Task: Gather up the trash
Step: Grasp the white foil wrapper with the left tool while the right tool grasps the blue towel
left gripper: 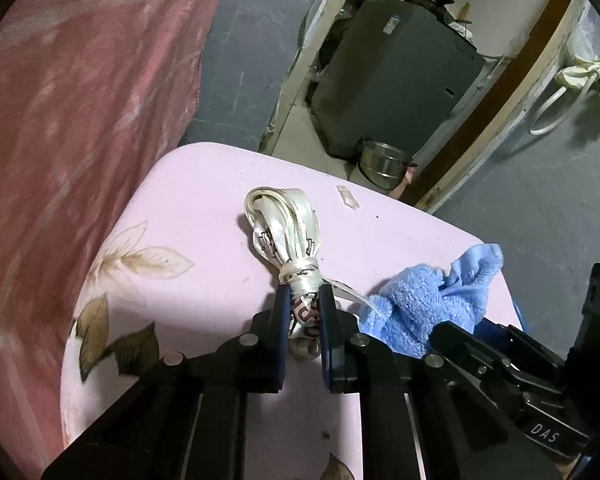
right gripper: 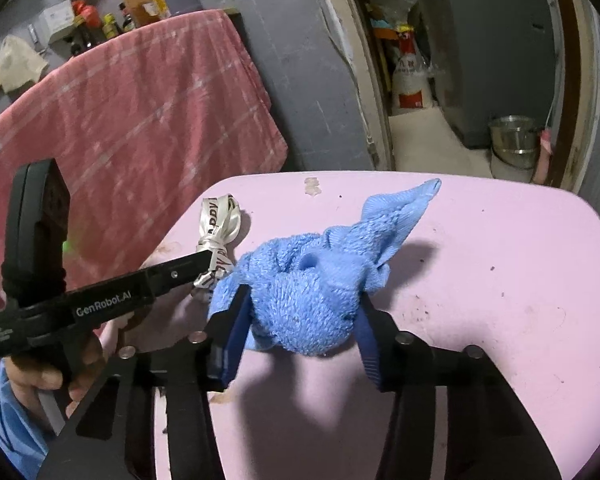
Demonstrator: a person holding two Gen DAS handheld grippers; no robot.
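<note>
A bundled white ribbon (left gripper: pixel 284 236) with red lettering lies on the pink table (left gripper: pixel 196 200). My left gripper (left gripper: pixel 305 294) is shut on the ribbon's knotted near end; it also shows in the right wrist view (right gripper: pixel 210 260), with the ribbon (right gripper: pixel 218 224) beyond its tip. A crumpled blue cloth (right gripper: pixel 312 280) sits on the table (right gripper: pixel 500 260), and my right gripper (right gripper: pixel 302 300) is shut on it. The cloth also shows in the left wrist view (left gripper: pixel 428 296). A small scrap (left gripper: pixel 348 198) lies near the table's far edge, also in the right wrist view (right gripper: pixel 312 186).
A pink-red cloth (left gripper: pixel 80 120) covers furniture to the left of the table. A doorway beyond holds a grey appliance (left gripper: pixel 396 76) and a metal pot (left gripper: pixel 384 160) on the floor. Bottles and boxes (right gripper: pixel 100 20) stand behind the red cloth.
</note>
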